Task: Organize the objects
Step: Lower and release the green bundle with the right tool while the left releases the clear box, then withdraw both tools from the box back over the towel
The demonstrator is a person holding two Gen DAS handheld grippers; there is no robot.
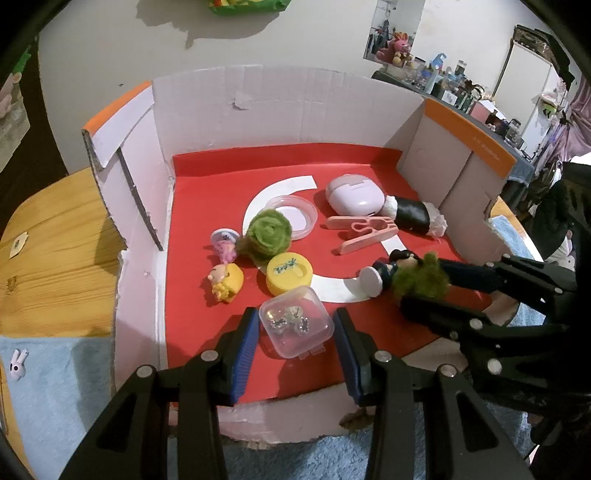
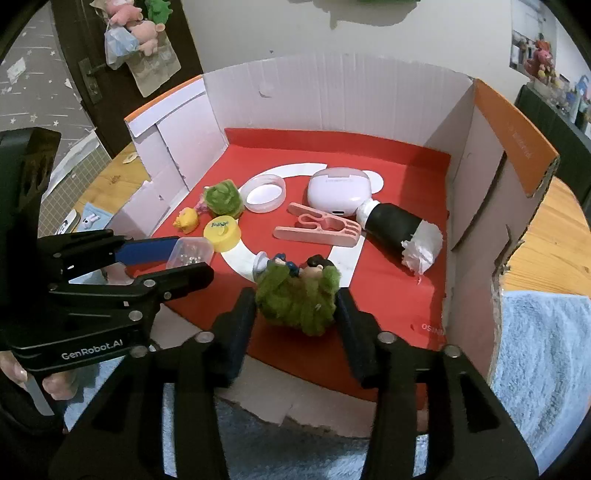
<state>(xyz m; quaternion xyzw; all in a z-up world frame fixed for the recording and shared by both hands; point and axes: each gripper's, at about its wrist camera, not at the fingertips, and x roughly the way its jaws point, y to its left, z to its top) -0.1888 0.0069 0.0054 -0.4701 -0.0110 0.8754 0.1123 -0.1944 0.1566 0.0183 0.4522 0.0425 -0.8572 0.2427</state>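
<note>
The clear plastic box (image 1: 295, 320) lay between the left gripper's (image 1: 295, 354) narrowly parted, untouching fingers, just nearer than the yellow cap (image 1: 289, 272). The green felt tuft (image 2: 297, 297) sat between the right gripper's (image 2: 297, 325) loosened fingers, right of that cap

Wooden worktop (image 1: 55, 258) sat under the setup, with a light blue fluffy towel (image 2: 543, 354) over its near side and a small white bunny figure (image 1: 17, 363) on the blue cloth at left. Dark door (image 2: 74, 55) at far left had pink plush toys (image 2: 136, 26) and a plastic bag hung on it; grey star-patterned wall covering (image 2: 26, 85) sat beside it. Off-white wall (image 1: 295, 44) behind carried a poster with plush toys (image 1: 395, 33), and a cluttered shelf of bottles and boxes (image 1: 454, 85) ran along the right.
</note>
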